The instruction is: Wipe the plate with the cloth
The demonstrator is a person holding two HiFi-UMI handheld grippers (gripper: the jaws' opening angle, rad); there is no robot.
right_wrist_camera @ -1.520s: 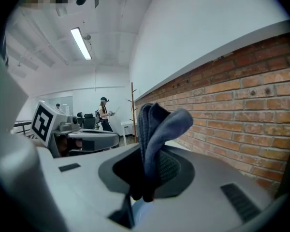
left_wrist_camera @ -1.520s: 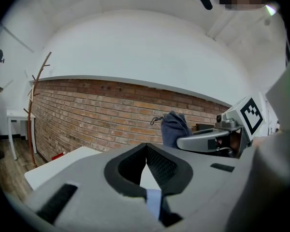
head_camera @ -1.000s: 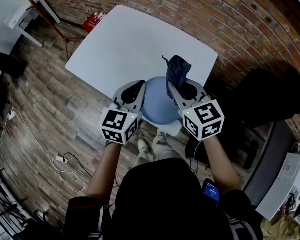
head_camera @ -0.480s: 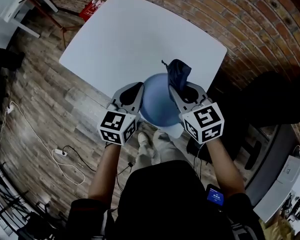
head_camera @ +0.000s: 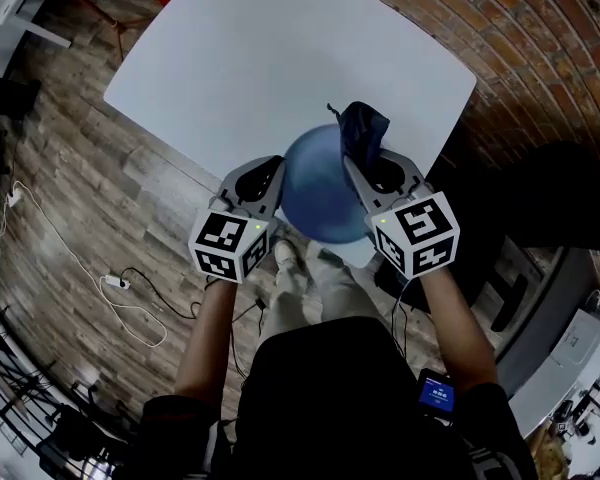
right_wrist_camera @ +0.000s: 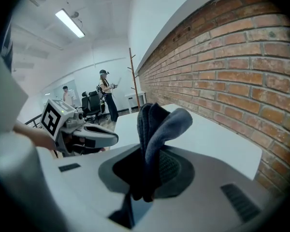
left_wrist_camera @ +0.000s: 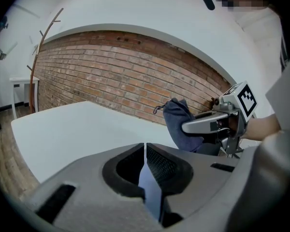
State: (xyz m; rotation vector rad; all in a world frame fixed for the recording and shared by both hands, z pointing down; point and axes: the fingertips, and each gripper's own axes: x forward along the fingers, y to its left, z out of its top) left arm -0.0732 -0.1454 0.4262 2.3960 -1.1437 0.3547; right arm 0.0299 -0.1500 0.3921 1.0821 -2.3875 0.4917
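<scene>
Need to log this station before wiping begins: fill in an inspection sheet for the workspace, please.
Surface: white table, top bare.
Job's things: blue plate held in the air at the table's near edge; dark blue cloth bunched and standing up.
Clutter: nothing seen.
Grippers: left claw shut on the plate's rim; right claw shut on the cloth, at the plate's opposite side.
Cables: white cable with a power strip on the floor, to the person's left.
Surroundings: brick wall, wood floor, coat stand, people standing far off.
</scene>
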